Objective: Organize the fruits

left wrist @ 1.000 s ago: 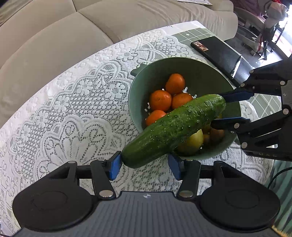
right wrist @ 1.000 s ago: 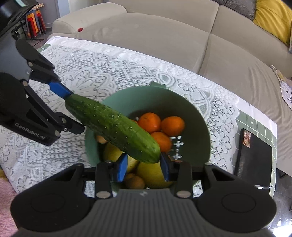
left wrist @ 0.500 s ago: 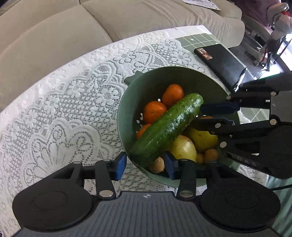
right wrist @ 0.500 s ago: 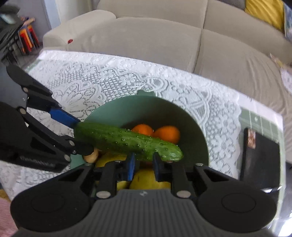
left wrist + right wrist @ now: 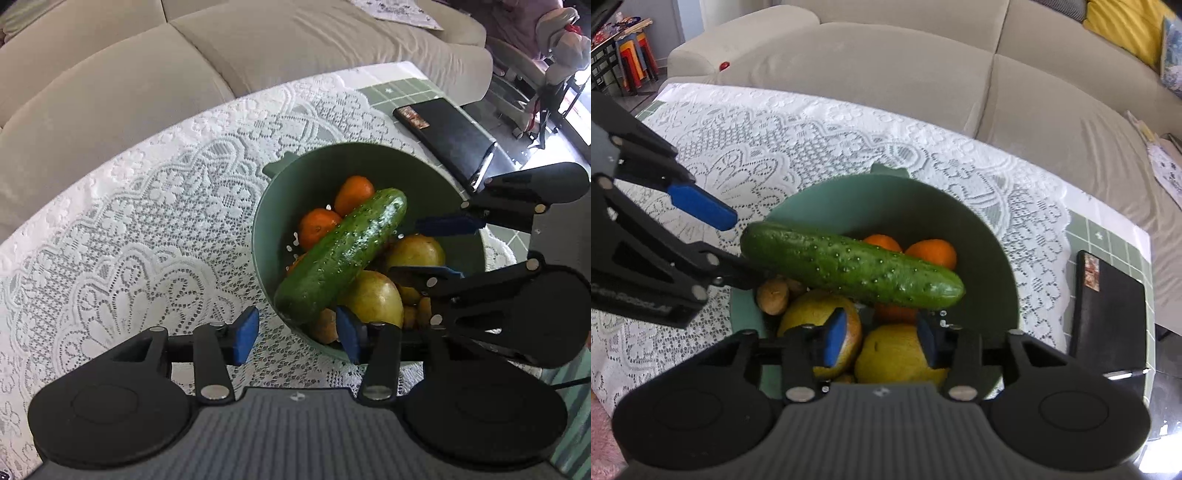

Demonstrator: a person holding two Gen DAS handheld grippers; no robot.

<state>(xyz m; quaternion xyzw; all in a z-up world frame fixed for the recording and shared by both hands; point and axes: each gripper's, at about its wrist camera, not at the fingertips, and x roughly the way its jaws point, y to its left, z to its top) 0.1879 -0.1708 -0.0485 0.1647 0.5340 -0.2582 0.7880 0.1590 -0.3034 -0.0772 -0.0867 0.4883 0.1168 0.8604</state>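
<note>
Beneath the cucumber [image 5: 849,271], mostly hidden: one orange [image 5: 895,313] and part of a yellow fruit [image 5: 818,314]. Small brown fruits [image 5: 327,326] half tucked under it, kind unclear. Near rim of the bowl [image 5: 1004,258] cut off by the right gripper [image 5: 882,341] body. Black case [image 5: 1108,317] picture too small to read.

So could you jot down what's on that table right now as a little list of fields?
surface: white lace tablecloth
container: green bowl
on top of the pile: cucumber, lying across the other fruit
beneath it: oranges, yellow-green fruits
left gripper: jaws opening, pads clear of the cucumber
right gripper: jaws opening, nothing gripped
beside bowl: black flat case
</note>
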